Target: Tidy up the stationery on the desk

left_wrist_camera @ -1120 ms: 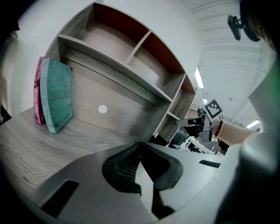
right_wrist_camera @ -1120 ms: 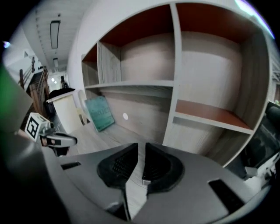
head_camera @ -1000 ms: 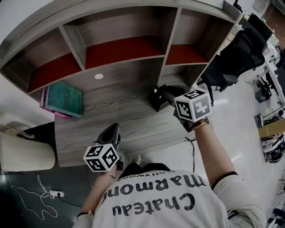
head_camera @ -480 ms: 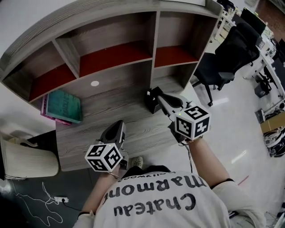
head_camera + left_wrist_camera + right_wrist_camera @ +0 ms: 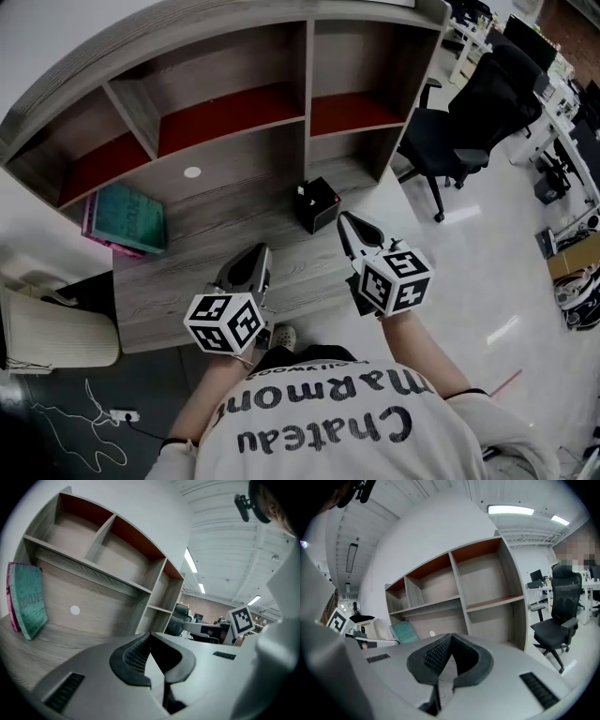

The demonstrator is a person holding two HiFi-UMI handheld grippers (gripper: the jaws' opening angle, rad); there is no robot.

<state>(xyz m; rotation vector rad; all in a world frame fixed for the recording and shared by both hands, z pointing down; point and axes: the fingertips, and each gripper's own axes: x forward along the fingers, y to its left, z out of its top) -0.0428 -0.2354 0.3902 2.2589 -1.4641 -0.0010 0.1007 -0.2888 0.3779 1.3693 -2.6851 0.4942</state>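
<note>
Plainly, no grasp is under way at this moment: the left claw (image 5: 255, 255) hangs over the near edge of the worktop (image 5: 202, 248) with its two jaws pressed together at the tips and nothing between them, and its own view shows the same. The right claw (image 5: 347, 223) is likewise closed and empty, held just off the worktop's right end and pointing toward the small black box (image 5: 316, 204) that stands near the back right, in front of the shelf unit (image 5: 234, 103). That box is close to the right claw but not touching it. A white speck shows at its top, though what it holds is too small to tell. The other things to tidy, a teal book (image 5: 131, 217) with a pink one behind it, lean at the far left against the back panel, well apart from both claws. The shelf compartments look bare. I judge this to be a pause between steps, either before a first pick or after one has finished. If the box is next, the right claw needs to part its jaws, come forward and down, and straddle one wall or corner of the box squarely, since a light, hollow box could tip or slide under an off-centre pinch.
</note>
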